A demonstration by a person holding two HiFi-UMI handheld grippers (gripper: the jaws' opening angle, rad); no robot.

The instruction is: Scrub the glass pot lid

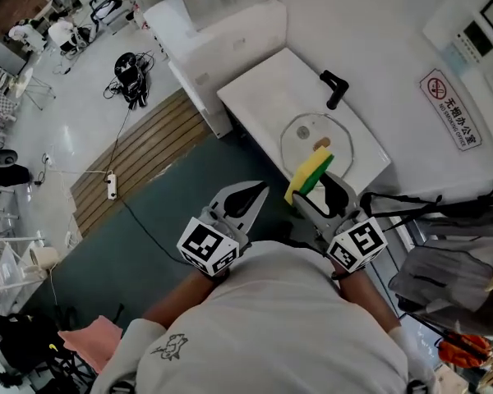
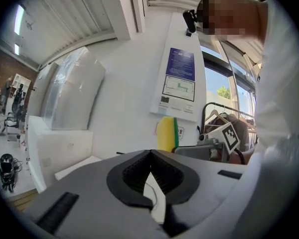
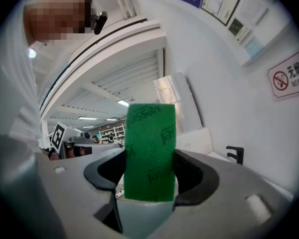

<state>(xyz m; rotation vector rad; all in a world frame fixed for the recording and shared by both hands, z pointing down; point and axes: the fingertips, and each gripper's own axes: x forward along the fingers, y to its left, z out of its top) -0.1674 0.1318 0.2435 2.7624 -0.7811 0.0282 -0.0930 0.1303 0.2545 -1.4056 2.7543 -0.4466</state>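
The step in hand seems to be bringing the sponge (image 1: 309, 173) to the glass pot lid (image 1: 306, 131). The lid lies flat on the white counter (image 1: 263, 97), at 1 o'clock in the head view. The green side should meet the glass flatly. The left tongs (image 2: 150, 152) are clenched on nothing. The right tongs (image 3: 149, 171) grasp the sponge, which stands upright.

Bare white counter (image 1: 263, 97) open left of the glass pot lid (image 1: 308, 134), black fitting (image 1: 334, 89) standing just beyond the lid, wall (image 1: 378, 39) close on its right, white cabinet (image 1: 222, 43) blocking me farther left, clothes rail (image 1: 444, 202) at its near right, open floor (image 1: 189, 195) before it for my approach
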